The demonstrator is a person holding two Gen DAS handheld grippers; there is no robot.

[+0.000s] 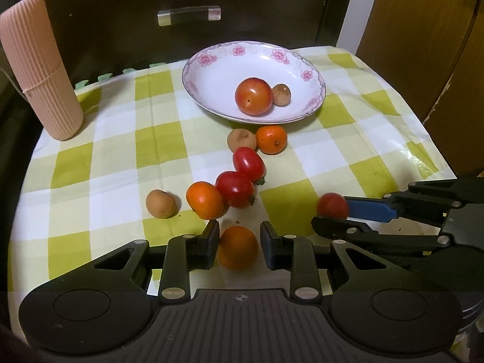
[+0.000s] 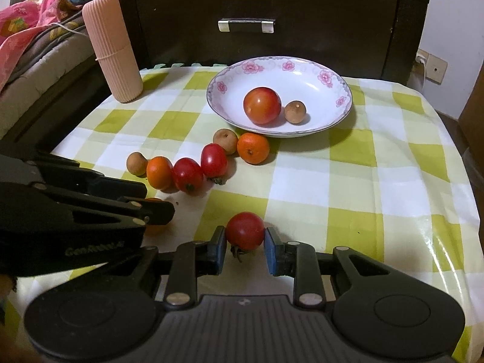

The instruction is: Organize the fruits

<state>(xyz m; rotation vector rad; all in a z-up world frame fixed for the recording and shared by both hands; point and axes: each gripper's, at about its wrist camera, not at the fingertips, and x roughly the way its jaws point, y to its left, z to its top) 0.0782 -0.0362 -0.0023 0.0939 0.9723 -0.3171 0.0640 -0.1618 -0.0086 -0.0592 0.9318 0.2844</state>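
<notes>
A white flowered plate [image 1: 211,72] [image 2: 329,121] at the back holds a large tomato [image 1: 253,95] [image 2: 262,105] and a brown longan [image 1: 281,94] [image 2: 295,112]. In front of it lie a longan [image 1: 241,139], an orange [image 1: 271,139] [image 2: 253,147], two red tomatoes [image 1: 248,163] [image 1: 235,189], another orange [image 1: 204,200] and a longan [image 1: 160,203]. My left gripper [image 1: 239,246] has its jaws around an orange [image 1: 237,251], with small gaps at both pads. My right gripper [image 2: 245,249] is shut on a red tomato [image 2: 245,235] [image 1: 332,206] near the table's front.
A ribbed pink cylinder [image 1: 39,69] [image 2: 113,48] stands at the back left on the green-checked tablecloth [image 1: 348,151]. A dark drawer front with a metal handle [image 1: 189,15] is behind the table. Bedding [image 2: 27,30] lies left of it.
</notes>
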